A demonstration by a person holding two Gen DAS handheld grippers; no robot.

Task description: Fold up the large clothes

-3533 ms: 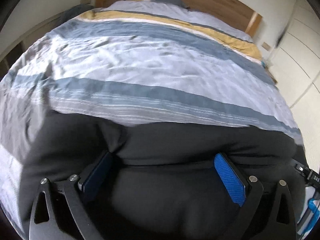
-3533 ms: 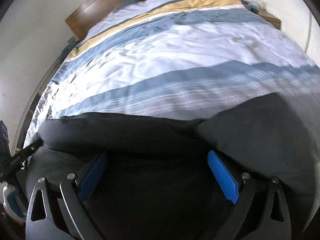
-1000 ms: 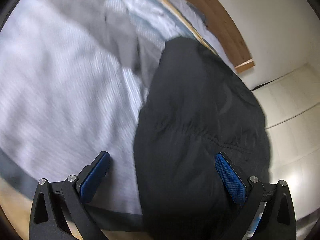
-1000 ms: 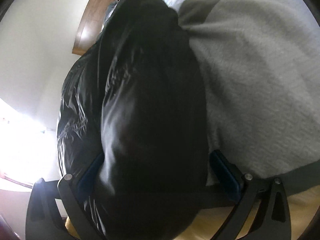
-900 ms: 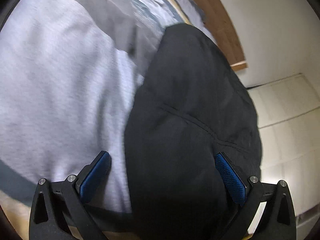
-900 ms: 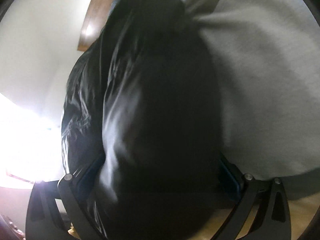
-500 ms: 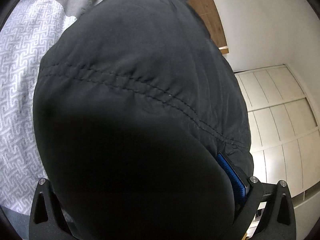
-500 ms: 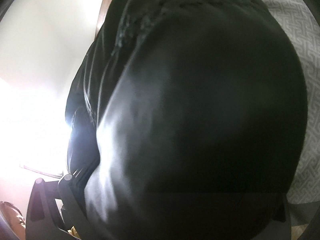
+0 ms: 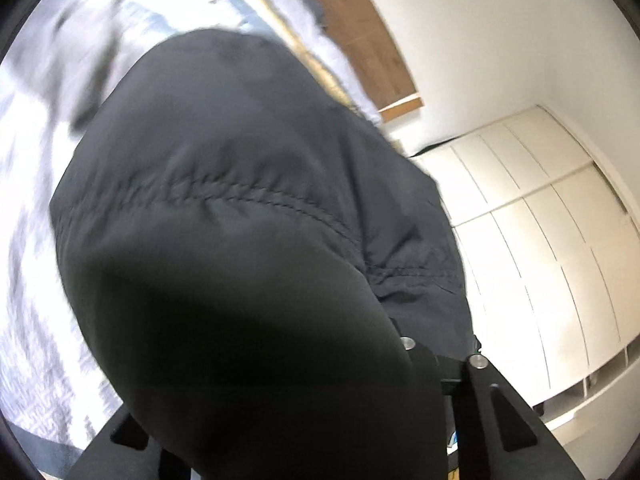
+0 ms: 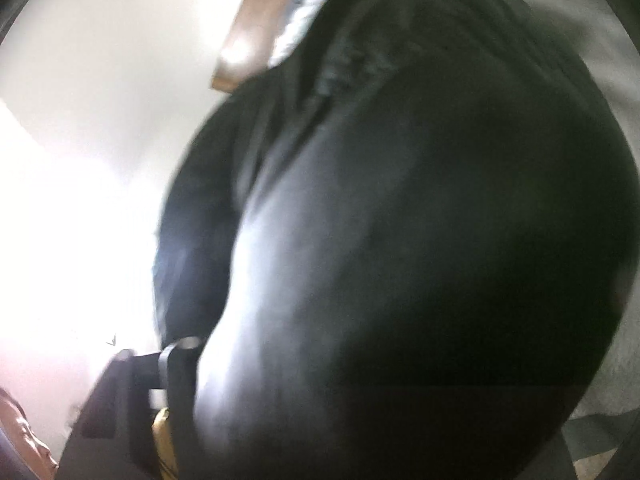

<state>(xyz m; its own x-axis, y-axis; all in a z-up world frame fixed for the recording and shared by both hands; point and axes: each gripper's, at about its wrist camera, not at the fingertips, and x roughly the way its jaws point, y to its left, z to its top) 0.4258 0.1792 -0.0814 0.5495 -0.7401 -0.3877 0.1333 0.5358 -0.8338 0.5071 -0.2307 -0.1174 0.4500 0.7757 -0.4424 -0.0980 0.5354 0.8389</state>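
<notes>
1. Left wrist view. A black jacket (image 9: 248,240) fills most of the picture, draped over the left gripper (image 9: 304,432) and hiding its fingers; how far they are open, or whether they hold the cloth, cannot be told. Only the gripper's frame shows at bottom right.
2. The jacket hangs close to the lens, above the bed (image 9: 36,200), whose pale patterned cover shows at left. A wooden headboard (image 9: 360,44) and a white wardrobe (image 9: 540,240) lie beyond.
3. A stitched seam crosses the jacket roughly side to side; its long axis appears to run from the gripper up and away toward the headboard.
4. Right wrist view. Blurred. The jacket (image 10: 420,240) again covers nearly everything, including the right gripper (image 10: 320,440); its opening and hold cannot be told. Part of the frame shows at lower left, with bright glare beside it.
5. Here too the jacket runs lengthwise away from the lens, toward the headboard (image 10: 248,36).
6. Judgement: the jacket looks bunched and off the bed, with no neat fold visible. Laying it down, squaring and smoothing seem left to do.
</notes>
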